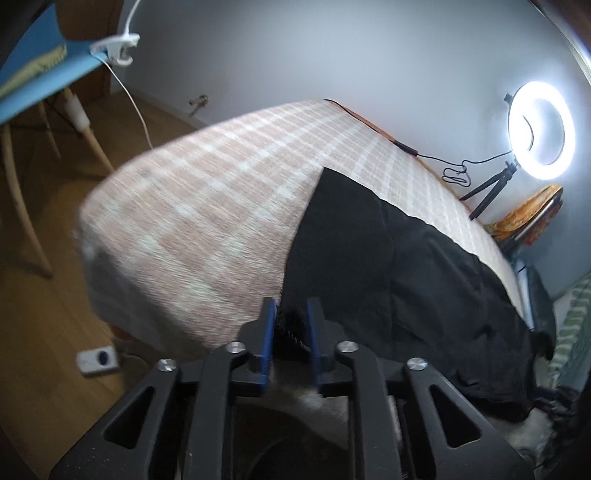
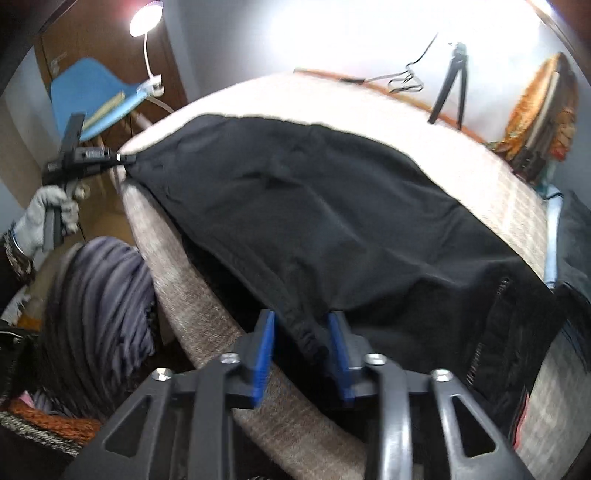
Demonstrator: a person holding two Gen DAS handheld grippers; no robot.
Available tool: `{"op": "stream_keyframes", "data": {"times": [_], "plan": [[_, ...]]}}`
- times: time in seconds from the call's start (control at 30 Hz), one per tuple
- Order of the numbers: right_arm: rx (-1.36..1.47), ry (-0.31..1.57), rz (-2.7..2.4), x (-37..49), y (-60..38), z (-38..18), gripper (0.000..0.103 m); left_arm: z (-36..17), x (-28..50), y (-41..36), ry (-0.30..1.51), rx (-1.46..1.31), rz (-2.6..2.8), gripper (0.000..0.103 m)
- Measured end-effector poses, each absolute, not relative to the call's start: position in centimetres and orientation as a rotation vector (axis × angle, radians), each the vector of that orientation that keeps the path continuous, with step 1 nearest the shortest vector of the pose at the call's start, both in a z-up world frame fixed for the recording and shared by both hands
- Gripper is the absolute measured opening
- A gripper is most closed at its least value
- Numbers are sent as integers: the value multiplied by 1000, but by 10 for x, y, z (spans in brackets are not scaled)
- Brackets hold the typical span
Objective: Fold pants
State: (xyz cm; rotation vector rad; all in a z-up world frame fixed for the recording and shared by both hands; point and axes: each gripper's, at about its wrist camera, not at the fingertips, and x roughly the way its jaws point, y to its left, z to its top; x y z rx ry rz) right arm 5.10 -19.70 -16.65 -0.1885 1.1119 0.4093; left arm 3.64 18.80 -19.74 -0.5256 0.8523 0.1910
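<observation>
Your bed (image 1: pixel 207 192) fills most of both views, covered in a pink-and-white checked woven sheet with a coarse, blurred texture, and the black pants (image 2: pixel 314 206) lie spread across it, reaching from the near edge of the mattress toward the far side. The fabric is matte and soft, thrown into shallow creases, with a gathered, puckered edge at the near side and a line of pale stitching toward the right in the right wrist view. Your left tool (image 1: pixel 291 317) has its blue ribbed pads set narrow, with a bunched black edge of the pants between them; the view is too blurred to say whether the pads press on it. In the right wrist view that same tool reaches the far left corner of the garment, held by your hand (image 2: pixel 48 218) in a light grey glove. Your right tool (image 2: pixel 301 328) stands with its blue pads moderately apart; the gathered edge of the pants runs between them and the pads do not appear to press on it. Against the far wall a ring light (image 1: pixel 539 129) glows on a small black tripod, and a blue chair (image 2: pixel 92 96) with pale wooden legs carries a white clip-on lamp (image 2: pixel 147 22).
</observation>
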Motion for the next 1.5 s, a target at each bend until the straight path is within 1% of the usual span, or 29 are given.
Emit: {"op": "stream_keyframes", "data": {"times": [0.13,0.17,0.2,0.3,0.33,0.37,0.4,0.47,0.63,0.7,0.83,0.9,1.0,1.13,1.27,1.4,1.5], "plan": [[-45,1051,325,38,-234,-147,36,-179,23,191,812,-443,215,20],[0,1036,288,34,-246,-142,40,-175,23,189,806,-421,210,20],[47,1020,242,30,-261,-139,47,-171,23,186,801,-395,201,20],[207,981,73,16,-308,-133,57,-163,31,168,804,-305,150,20],[279,973,-5,8,-329,-135,58,-161,35,162,809,-280,129,20],[320,970,-51,3,-340,-137,60,-161,39,154,813,-257,110,24],[358,971,-99,-3,-352,-140,61,-160,42,148,813,-242,96,34],[422,978,-190,-14,-374,-147,63,-160,49,136,810,-229,63,47],[566,963,-247,-31,-403,-159,63,-165,66,113,828,-199,10,49],[610,952,-249,-33,-415,-164,62,-168,73,106,839,-192,-9,53],[703,949,-267,-30,-429,-181,62,-177,83,94,867,-160,-35,53],[741,939,-265,-27,-432,-189,54,-184,88,89,885,-132,-36,53],[747,939,-285,-23,-433,-192,50,-193,91,88,908,-115,-29,53],[729,923,-296,-27,-428,-185,49,-204,91,92,931,-128,-25,53],[779,898,-262,-36,-429,-182,47,-207,91,90,922,-105,-27,54],[823,930,-225,-31,-430,-193,47,-208,93,92,921,-121,-35,59],[882,914,-187,-25,-433,-203,47,-208,93,93,921,-129,-40,59]]}}
